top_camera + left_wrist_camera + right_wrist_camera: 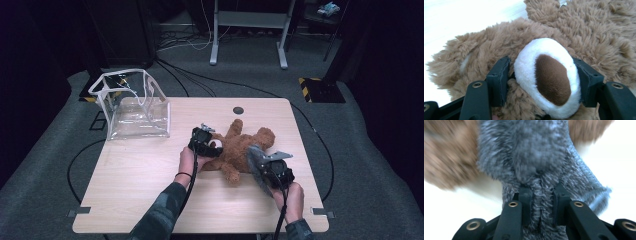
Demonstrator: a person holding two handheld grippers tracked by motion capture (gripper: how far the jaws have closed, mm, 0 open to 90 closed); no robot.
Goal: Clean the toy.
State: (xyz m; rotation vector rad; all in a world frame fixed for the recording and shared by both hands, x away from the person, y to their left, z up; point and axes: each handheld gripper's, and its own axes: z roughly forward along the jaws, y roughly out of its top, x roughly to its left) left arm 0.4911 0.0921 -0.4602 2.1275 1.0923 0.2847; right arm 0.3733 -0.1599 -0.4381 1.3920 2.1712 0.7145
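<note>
Pinching knitted grey cloth (541, 170) — right tongs (542, 202); left tongs (544, 80) clamp plush paw (549, 77).

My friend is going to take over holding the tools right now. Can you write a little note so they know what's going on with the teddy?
Left tool: shut on the teddy bear's white-and-brown paw, one jaw on each side.
Right tool: shut on a grey knitted piece, held beside the bear.
The bear lies near the middle of the table. The clear bag stands open at the far left corner.
Done: both things gripped.
Left: probably fitting the grey knit onto the bear; the clear bag may be for packing afterwards, but that is a guess.
</note>
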